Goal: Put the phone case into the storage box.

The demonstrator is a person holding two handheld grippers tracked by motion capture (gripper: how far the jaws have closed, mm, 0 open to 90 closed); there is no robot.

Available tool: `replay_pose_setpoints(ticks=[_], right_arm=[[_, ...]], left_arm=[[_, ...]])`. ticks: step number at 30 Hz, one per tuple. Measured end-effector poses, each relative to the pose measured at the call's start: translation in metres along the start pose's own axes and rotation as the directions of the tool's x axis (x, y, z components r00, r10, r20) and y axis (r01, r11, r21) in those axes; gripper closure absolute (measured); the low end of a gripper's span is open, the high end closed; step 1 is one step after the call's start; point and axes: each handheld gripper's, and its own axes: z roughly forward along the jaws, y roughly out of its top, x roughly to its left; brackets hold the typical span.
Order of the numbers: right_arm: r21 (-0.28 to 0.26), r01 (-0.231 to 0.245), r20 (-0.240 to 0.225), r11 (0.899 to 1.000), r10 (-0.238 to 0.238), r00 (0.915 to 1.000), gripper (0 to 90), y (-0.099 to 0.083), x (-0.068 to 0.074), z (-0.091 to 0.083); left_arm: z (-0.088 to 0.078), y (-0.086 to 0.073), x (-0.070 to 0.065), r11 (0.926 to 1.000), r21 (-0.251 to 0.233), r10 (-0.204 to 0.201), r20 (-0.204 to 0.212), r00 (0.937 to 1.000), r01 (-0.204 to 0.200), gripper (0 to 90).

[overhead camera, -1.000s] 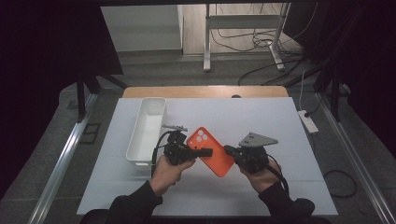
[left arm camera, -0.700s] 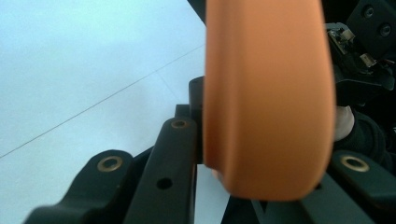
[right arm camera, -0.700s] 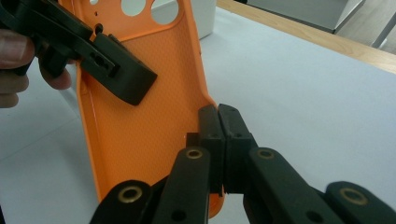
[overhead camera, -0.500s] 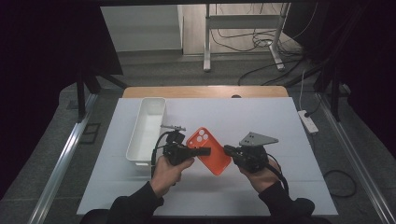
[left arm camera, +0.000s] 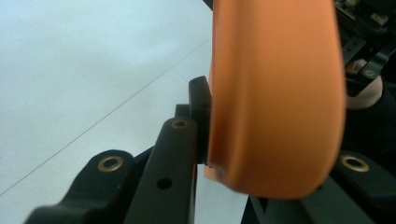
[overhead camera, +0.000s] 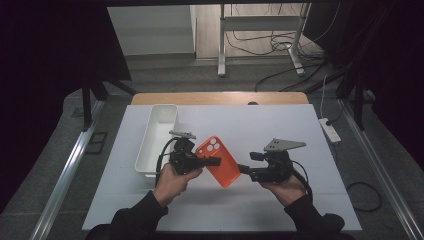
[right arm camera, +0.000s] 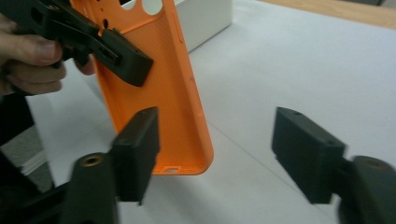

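High view: the orange phone case (overhead camera: 218,161) was held above the white table (overhead camera: 280,130), between the two hands and just right of the white bin (overhead camera: 156,140). The left gripper (overhead camera: 212,161) was clamped on the case's upper part, near the camera cut-outs. The right gripper (overhead camera: 242,168) sat at the case's lower corner; whether it touched could not be settled from this view. Both hands were level with one another, which read as a handover from one tool to the other.

Left gripper view: the case (left arm camera: 275,93) stood edge-on between the jaws, one black pad pressed flat against its side. The grip was narrow and firm, evidently so that this tool alone bore the case.

Right gripper view: its jaws had just been opening and stood wide (right arm camera: 229,154). The case's (right arm camera: 159,93) lower edge lay just beside the left-hand pad, with clear table between the two pads, so nothing was gripped. The left gripper (right arm camera: 126,63) showed beyond, pinching the case's ribbed inner face. In my judgement the right tool had let go, leaving the case to the left.
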Motion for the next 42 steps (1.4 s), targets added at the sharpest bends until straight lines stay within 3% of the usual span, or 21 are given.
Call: replay_pose_setpoints(ticks=[6, 8, 15, 21, 25, 26, 28, 30, 33, 37, 42], right_arm=[[0.029, -0.002, -0.033, 1.000, 0.003, 0.9995, 13.4, -0.002, 0.003, -0.001], [0.048, -0.002, -0.047, 0.999, 0.004, 0.9989, 11.2, -0.002, 0.005, -0.001], [0.089, -0.014, -0.108, 0.996, 0.023, 0.9939, 5.7, -0.001, 0.009, 0.000], [0.104, 0.014, -0.126, 0.994, 0.000, 0.9920, 4.2, 0.002, 0.017, 0.001], [0.104, 0.042, -0.152, 0.994, -0.026, 0.9880, 15.8, 0.002, 0.021, 0.004], [0.107, 0.056, -0.179, 0.993, -0.036, 0.9831, 20.4, 0.001, 0.022, 0.006], [0.107, 0.066, -0.186, 0.992, -0.045, 0.9814, 24.5, 0.001, 0.022, 0.007], [0.123, 0.088, -0.234, 0.988, -0.058, 0.9706, 30.2, 0.000, 0.025, 0.011], [0.140, 0.100, -0.264, 0.985, -0.060, 0.9626, 35.6, 0.000, 0.026, 0.015], [0.154, 0.117, -0.310, 0.981, -0.064, 0.9487, 45.6, -0.002, 0.026, 0.019], [0.170, 0.148, -0.338, 0.974, -0.084, 0.9375, 60.6, -0.004, 0.026, 0.022]], left_arm=[[-0.003, 0.002, -0.003, 0.9964, 0.045, 0.071, 0.014, 0.9974, -0.072, 85.0], [-0.003, 0.003, -0.003, 0.9920, 0.057, 0.111, 0.031, 0.9934, -0.113, 85.0], [-0.005, 0.004, -0.006, 0.9864, 0.076, 0.141, 0.060, 0.9882, -0.146, 85.0], [-0.004, 0.005, -0.010, 0.9793, 0.089, 0.173, 0.099, 0.9799, -0.182, 84.9], [-0.002, 0.005, -0.013, 0.9762, 0.094, 0.184, 0.121, 0.9754, -0.196, 85.0], [-0.001, 0.005, -0.014, 0.9735, 0.095, 0.194, 0.136, 0.9715, -0.208, 85.0], [0.000, 0.005, -0.017, 0.9698, 0.101, 0.205, 0.153, 0.9668, -0.222, 84.9], [0.002, 0.006, -0.020, 0.9652, 0.102, 0.222, 0.168, 0.9605, -0.241, 84.9], [0.003, 0.006, -0.023, 0.9622, 0.106, 0.228, 0.187, 0.9555, -0.251, 84.9], [0.003, 0.006, -0.024, 0.9610, 0.101, 0.233, 0.205, 0.9506, -0.258, 84.9], [0.004, 0.006, -0.025, 0.9601, 0.098, 0.236, 0.221, 0.9464, -0.262, 84.7]])
